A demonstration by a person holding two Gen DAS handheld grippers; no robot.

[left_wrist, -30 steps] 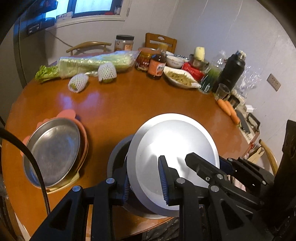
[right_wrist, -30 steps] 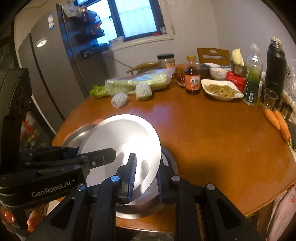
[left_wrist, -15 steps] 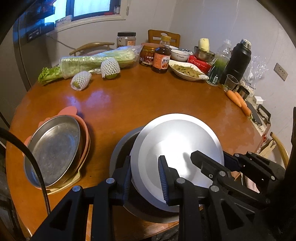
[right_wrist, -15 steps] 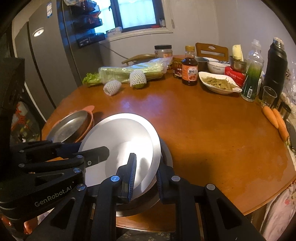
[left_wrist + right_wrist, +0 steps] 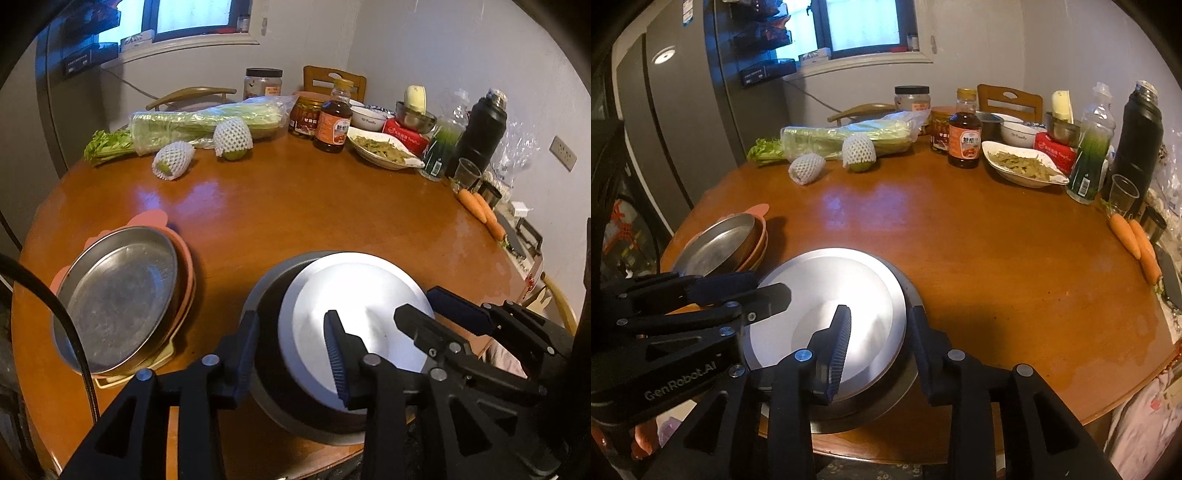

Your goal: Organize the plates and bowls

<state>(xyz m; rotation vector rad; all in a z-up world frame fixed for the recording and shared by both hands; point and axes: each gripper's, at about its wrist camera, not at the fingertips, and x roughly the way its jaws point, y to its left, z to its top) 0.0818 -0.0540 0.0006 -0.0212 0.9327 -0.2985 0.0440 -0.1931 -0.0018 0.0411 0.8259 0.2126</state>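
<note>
As both claws are opening around its rim | steel plate (image 5: 354, 295) is settling on the dark pan (image 5: 266, 295) beside the pink-tray stack (image 5: 122, 295) | left gripper (image 5: 291, 354), right gripper (image 5: 877, 332) letting go | likely stiff, light, slick: rim grip.

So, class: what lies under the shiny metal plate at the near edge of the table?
The shiny metal plate sits on a larger dark grey dish, whose rim shows around it. The dish's inside and anything in it are covered.
</note>
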